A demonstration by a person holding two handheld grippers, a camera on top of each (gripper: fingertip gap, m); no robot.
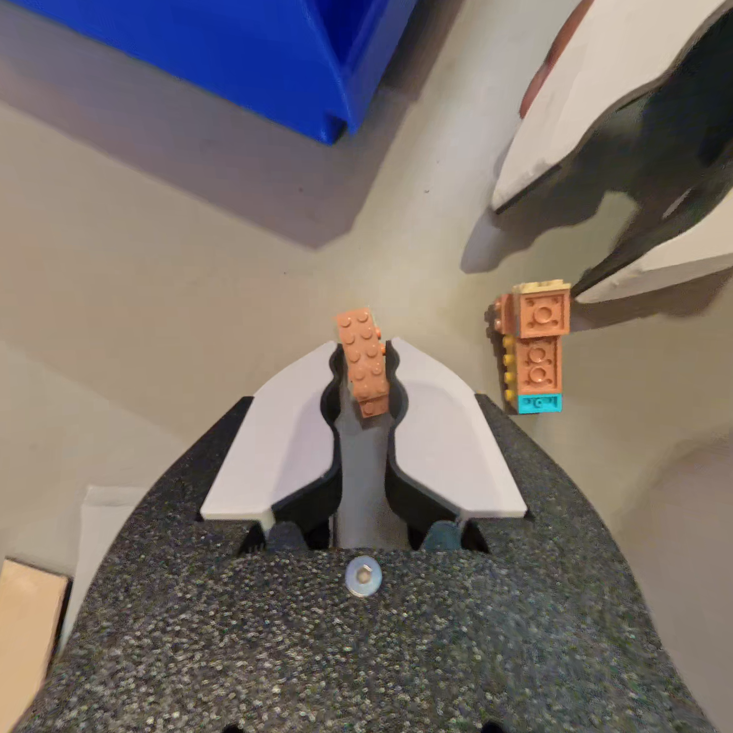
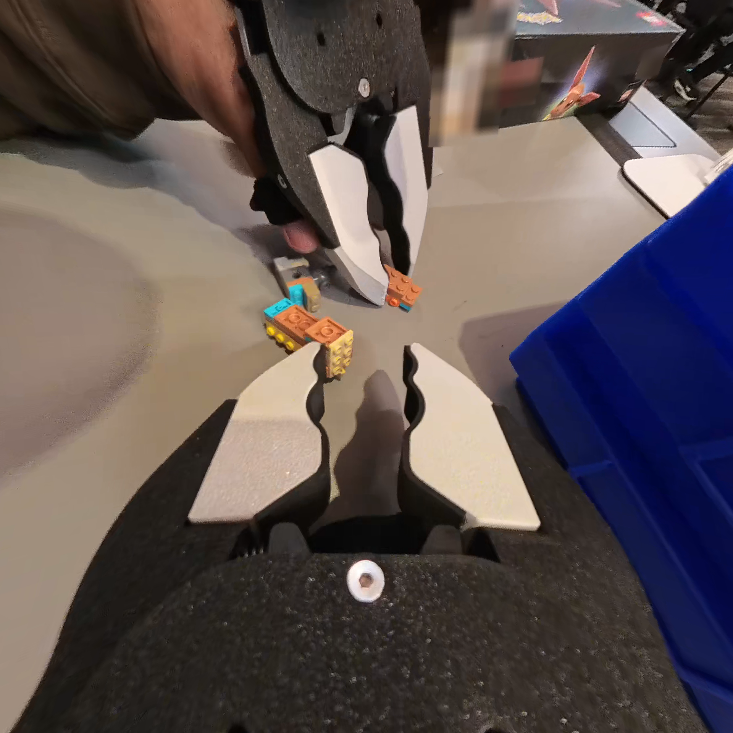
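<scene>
Your left claw (image 1: pixel 364 349) is clamped on an orange brick piece (image 1: pixel 363 359), lifted off the worktop (image 1: pixel 198 317) so its underside stays hidden. Your right claw (image 2: pixel 363 347) gapes wide, one finger (image 2: pixel 285 380) against the mixed brick stack (image 2: pixel 307 335) at 11 o'clock. Blue bin (image 2: pixel 634 396) at 3 o'clock, cropped. Small grey bits (image 2: pixel 295 277) behind are blurry.

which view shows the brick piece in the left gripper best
The left wrist view: the orange brick piece sits centred and close between the left gripper fingers, studs clear. The right wrist view shows it farther off, partly hidden by a white finger.
</scene>
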